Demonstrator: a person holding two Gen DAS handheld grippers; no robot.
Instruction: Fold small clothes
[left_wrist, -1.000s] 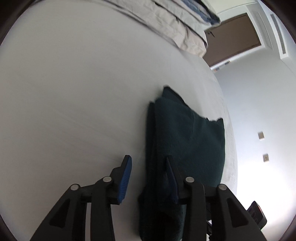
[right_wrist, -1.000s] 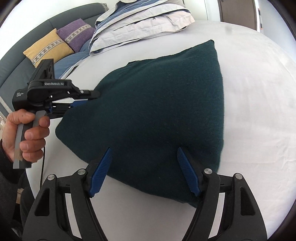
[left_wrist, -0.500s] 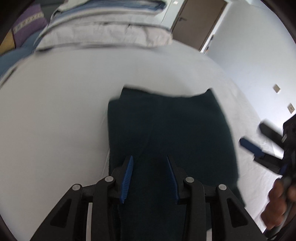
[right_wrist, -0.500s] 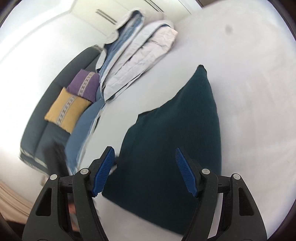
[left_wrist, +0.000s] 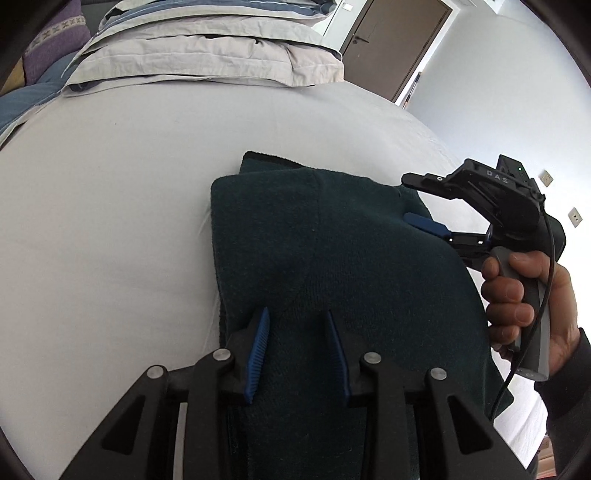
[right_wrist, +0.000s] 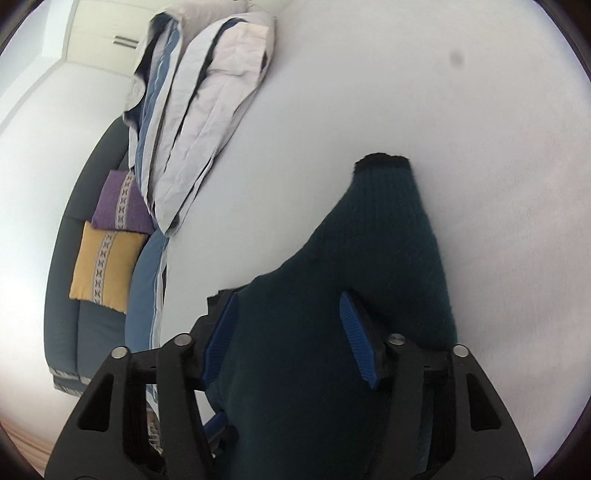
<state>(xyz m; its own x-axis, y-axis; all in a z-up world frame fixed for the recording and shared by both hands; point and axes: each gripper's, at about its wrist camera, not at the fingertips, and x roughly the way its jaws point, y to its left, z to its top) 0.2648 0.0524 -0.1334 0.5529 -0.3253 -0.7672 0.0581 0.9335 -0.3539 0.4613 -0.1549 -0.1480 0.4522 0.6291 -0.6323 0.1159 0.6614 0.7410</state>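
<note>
A dark green knit garment (left_wrist: 332, 251) lies partly folded on the white bed sheet (left_wrist: 110, 221); it also shows in the right wrist view (right_wrist: 369, 280). My left gripper (left_wrist: 297, 336) is open over the garment's near edge, its blue pads on either side of a fold of cloth. My right gripper (right_wrist: 288, 325) is open with the garment's near part bunched between its jaws. In the left wrist view the right gripper (left_wrist: 424, 206) sits at the garment's right edge, held by a hand (left_wrist: 524, 295).
Stacked grey and blue-striped pillows (left_wrist: 207, 48) lie at the head of the bed, also in the right wrist view (right_wrist: 199, 110). Purple (right_wrist: 118, 206) and yellow (right_wrist: 103, 266) cushions sit on a dark sofa left of the bed. A brown door (left_wrist: 391, 48) stands behind.
Both grippers have swung round and moved closer onto the garment. The left gripper has moved from beside its edge to over it and narrowed; the garment now bunches up between the right jaws.
</note>
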